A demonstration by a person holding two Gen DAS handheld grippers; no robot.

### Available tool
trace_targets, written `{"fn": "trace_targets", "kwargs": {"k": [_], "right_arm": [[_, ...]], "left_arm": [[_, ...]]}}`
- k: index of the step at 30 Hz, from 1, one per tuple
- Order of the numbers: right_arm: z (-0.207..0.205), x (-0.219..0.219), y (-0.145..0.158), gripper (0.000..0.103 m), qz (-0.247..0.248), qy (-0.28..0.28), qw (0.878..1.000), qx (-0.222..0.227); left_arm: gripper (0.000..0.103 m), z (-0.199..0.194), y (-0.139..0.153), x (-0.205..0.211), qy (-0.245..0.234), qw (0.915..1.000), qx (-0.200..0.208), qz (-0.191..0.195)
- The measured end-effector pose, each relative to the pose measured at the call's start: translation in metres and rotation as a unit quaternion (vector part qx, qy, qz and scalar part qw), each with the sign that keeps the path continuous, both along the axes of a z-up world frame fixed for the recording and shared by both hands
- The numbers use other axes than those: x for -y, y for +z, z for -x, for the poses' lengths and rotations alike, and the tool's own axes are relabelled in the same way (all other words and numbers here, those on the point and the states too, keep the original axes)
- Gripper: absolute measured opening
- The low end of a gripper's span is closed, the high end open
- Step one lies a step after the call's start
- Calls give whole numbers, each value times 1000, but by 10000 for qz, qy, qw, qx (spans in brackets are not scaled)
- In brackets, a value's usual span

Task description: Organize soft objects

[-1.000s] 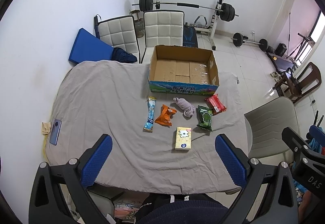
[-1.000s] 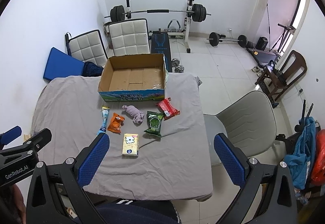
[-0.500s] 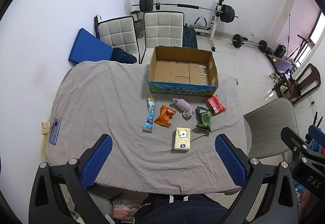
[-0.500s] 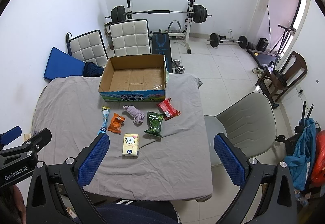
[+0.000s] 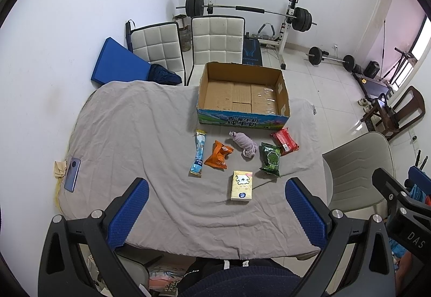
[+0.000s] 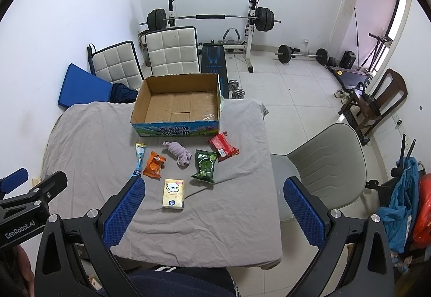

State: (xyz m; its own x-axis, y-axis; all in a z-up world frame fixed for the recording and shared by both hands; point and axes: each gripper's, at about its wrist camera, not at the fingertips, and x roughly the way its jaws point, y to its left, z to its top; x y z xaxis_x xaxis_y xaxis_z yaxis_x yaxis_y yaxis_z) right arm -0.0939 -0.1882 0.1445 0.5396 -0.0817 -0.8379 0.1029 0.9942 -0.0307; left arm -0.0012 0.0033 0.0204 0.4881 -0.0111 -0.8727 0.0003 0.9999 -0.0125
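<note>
Dark smartphone [image 5: 72, 173] lies at the far left edge of the grey cloth-covered table [image 5: 129, 135], well apart from everything else. Left gripper [image 5: 216, 212] hangs over the near table edge, blue-padded jaws spread wide, nothing between them. Soft items sit in a loose row in front of the open cardboard box with the blue printed side [image 5: 242, 97], which sits at the far side of the table with nothing inside. Row, left to right: long light-blue snack stick pack [image 5: 199, 153], crumpled orange snack bag [image 5: 219, 155] just beside it, rolled lilac cloth bundle [image 5: 245, 144], dark green snack packet [image 5: 270, 159], red snack packet [image 5: 284, 141] nearest the box's right corner and touching or overlapping the green one, can't tell which. Pale yellow tissue pack [image 5: 242, 185] lies alone, nearer than the row. Right gripper [image 6: 215, 212] hovers over the table's near right part, jaws equally wide apart, empty. Grey shell chair [image 6: 323, 162] stands right of the table.
</note>
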Motion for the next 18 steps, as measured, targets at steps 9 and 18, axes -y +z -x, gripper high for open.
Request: {"fn": "trace_targets", "kwargs": {"k": [9, 18], "right_arm": [[0, 0, 0, 103, 1, 5, 10000, -1], [-5, 0, 0, 103, -13, 40, 10000, -52]], "left_arm": [[103, 1, -1, 0, -6, 10000, 9, 0], [103, 0, 1, 0, 11, 10000, -25, 22]]}}
